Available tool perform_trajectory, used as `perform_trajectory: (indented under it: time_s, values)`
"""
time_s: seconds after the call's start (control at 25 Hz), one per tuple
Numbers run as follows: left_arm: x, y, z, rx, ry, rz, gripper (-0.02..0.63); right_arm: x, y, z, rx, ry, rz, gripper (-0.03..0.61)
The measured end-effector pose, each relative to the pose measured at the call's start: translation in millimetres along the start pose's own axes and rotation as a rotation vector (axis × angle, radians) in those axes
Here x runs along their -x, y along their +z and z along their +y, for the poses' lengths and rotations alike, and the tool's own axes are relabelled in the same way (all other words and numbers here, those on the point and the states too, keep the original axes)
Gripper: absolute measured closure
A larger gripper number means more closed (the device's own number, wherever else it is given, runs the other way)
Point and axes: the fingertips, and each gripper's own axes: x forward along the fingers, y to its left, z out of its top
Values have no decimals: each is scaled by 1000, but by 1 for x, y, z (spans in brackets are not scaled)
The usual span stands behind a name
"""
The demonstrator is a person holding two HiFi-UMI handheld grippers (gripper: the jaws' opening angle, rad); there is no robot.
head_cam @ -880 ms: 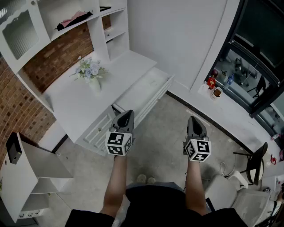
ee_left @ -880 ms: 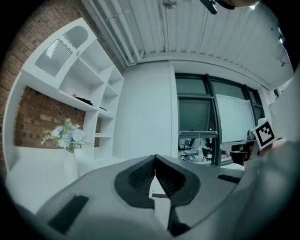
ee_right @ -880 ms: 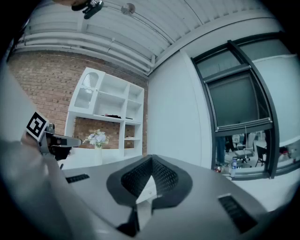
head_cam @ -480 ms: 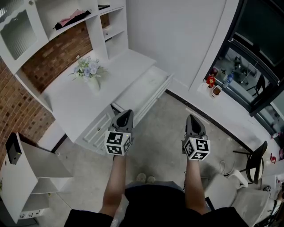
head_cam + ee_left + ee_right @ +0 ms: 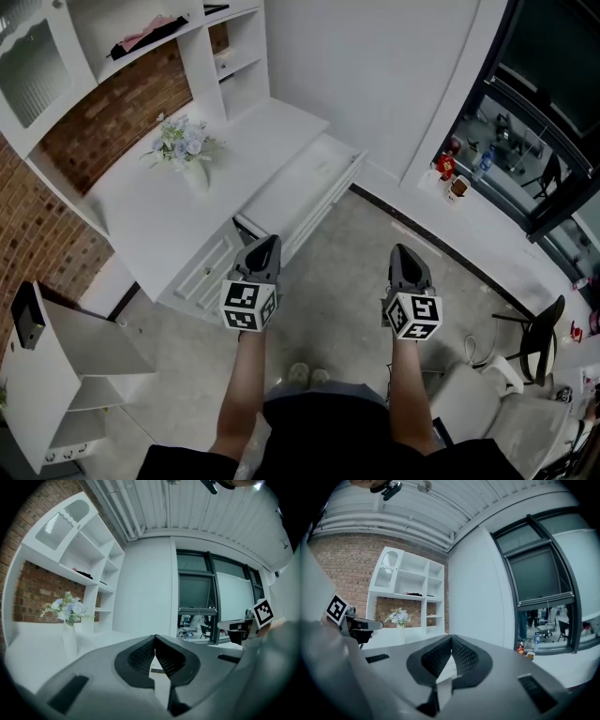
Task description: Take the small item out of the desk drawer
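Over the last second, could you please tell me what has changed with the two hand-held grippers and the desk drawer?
Nothing has visibly changed. The left hand-held gripper and the right hand-held gripper stay shut and empty in front of the desk, and the drawer stays pulled open. Only the head view itself drifts slightly.

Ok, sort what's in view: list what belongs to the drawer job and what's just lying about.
Job:
- drawer, open; the small item can't be made out in it
- desk
- left gripper and right gripper, both shut and empty

Lying about:
- flower vase
- shelves
- black chair
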Motion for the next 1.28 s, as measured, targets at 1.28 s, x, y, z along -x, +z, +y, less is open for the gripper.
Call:
perform_trajectory:
  time_s: [1.28]
  values:
    - [-57, 3, 16, -18, -73, -11, 606, -19, 15, -21, -79, -8, -81, 360]
